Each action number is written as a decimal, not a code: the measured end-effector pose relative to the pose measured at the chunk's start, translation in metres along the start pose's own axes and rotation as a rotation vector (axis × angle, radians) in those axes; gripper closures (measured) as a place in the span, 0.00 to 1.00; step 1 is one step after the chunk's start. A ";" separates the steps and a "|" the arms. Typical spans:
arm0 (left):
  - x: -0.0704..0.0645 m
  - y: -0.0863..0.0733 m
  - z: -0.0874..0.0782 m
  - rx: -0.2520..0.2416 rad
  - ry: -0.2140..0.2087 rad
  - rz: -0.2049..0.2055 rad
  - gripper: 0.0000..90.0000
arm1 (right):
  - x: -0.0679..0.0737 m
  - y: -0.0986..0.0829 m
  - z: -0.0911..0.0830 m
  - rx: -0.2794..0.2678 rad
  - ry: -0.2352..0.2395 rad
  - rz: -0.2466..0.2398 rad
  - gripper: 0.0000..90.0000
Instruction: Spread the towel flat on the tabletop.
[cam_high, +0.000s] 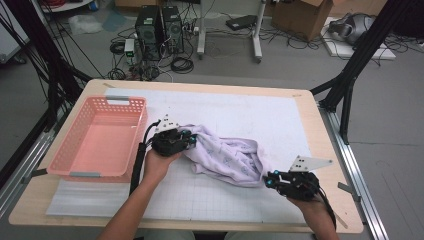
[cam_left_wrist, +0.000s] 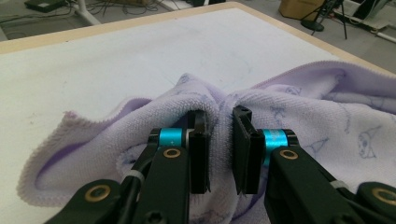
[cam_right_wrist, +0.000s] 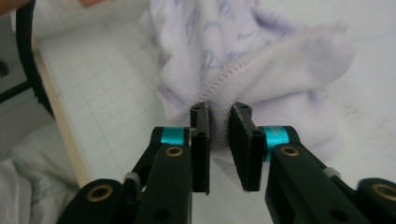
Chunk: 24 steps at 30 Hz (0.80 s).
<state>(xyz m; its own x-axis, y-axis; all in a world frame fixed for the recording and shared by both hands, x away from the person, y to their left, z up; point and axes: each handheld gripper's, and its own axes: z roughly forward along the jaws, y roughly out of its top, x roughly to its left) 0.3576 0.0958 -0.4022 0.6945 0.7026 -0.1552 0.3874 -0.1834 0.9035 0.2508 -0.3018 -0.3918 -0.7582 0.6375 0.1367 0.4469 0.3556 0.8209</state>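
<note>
Pinching the lilac towel (cam_high: 227, 157), cartoon-printed without legible words: left tool (cam_high: 186, 139) and right tool (cam_high: 270, 180).

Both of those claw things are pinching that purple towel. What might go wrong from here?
1. The right gripper pinches only the hemmed edge of the towel, so the cloth may slip out if it is lifted or pulled.
2. The left gripper holds a bunched fold, so the towel might come up crumpled rather than spread flat.
3. The basket sits close beside the left gripper, so a sideways swing could knock it.
</note>
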 end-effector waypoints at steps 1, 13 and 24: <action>0.001 0.001 0.000 -0.016 0.004 -0.008 0.87 | -0.003 0.004 -0.001 -0.033 -0.020 0.002 0.72; 0.019 0.019 0.030 -0.047 0.062 -0.065 0.87 | -0.051 0.079 0.090 0.016 -0.150 -0.087 0.56; 0.028 0.015 0.038 -0.018 0.058 -0.107 0.59 | -0.071 0.088 0.192 0.235 0.068 -0.131 0.71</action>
<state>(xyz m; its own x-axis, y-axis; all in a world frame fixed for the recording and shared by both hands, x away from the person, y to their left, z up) 0.4061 0.0861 -0.4079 0.6133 0.7562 -0.2279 0.4458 -0.0932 0.8903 0.4351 -0.1850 -0.4361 -0.8434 0.5311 0.0816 0.4350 0.5856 0.6840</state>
